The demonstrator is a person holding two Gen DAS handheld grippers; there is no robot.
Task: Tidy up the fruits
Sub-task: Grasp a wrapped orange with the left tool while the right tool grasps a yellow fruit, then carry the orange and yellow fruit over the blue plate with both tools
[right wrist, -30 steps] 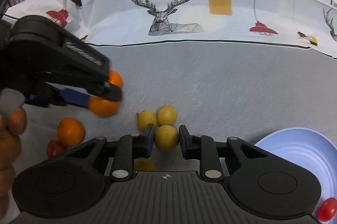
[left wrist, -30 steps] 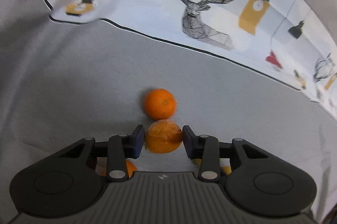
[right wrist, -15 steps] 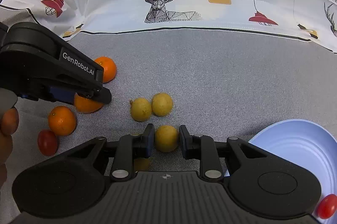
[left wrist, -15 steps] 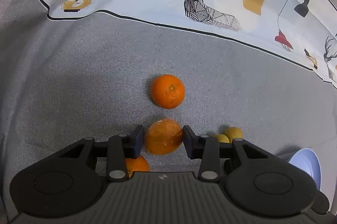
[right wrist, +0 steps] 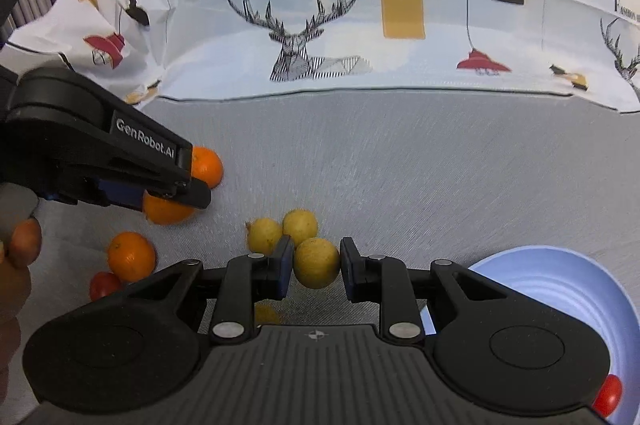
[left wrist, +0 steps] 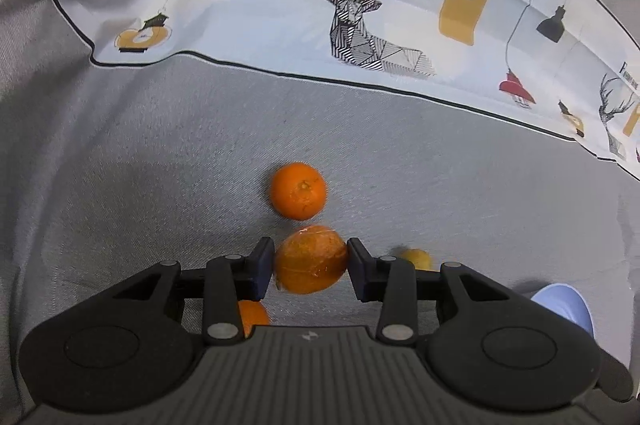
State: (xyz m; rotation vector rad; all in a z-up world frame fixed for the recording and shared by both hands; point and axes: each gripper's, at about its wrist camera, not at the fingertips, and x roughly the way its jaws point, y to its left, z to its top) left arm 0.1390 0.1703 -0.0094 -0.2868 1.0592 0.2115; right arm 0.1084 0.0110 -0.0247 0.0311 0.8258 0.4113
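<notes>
My left gripper [left wrist: 311, 265] is shut on an orange [left wrist: 310, 259], low over the grey cloth. The same orange [right wrist: 166, 210] shows in the right wrist view under the left gripper's fingers [right wrist: 188, 191]. A second orange [left wrist: 298, 190] lies just ahead of it, and a third [left wrist: 252, 317] lies under the left finger. My right gripper [right wrist: 313, 265] is shut on a yellow lemon [right wrist: 316, 262]. Two more lemons [right wrist: 280, 231] lie just ahead of it on the cloth.
A pale blue plate [right wrist: 560, 289] at the lower right holds a red tomato [right wrist: 608, 393]. Another orange [right wrist: 131, 256] and a red tomato [right wrist: 104, 285] lie at the left. A white printed cloth [right wrist: 360, 33] hangs at the back. A fourth lemon [right wrist: 266, 314] lies under the right gripper.
Both grippers kept their grip on the fruit. The left gripper with its orange came down toward the cloth beside the other oranges. The right gripper moved slightly forward toward the two lemons.
</notes>
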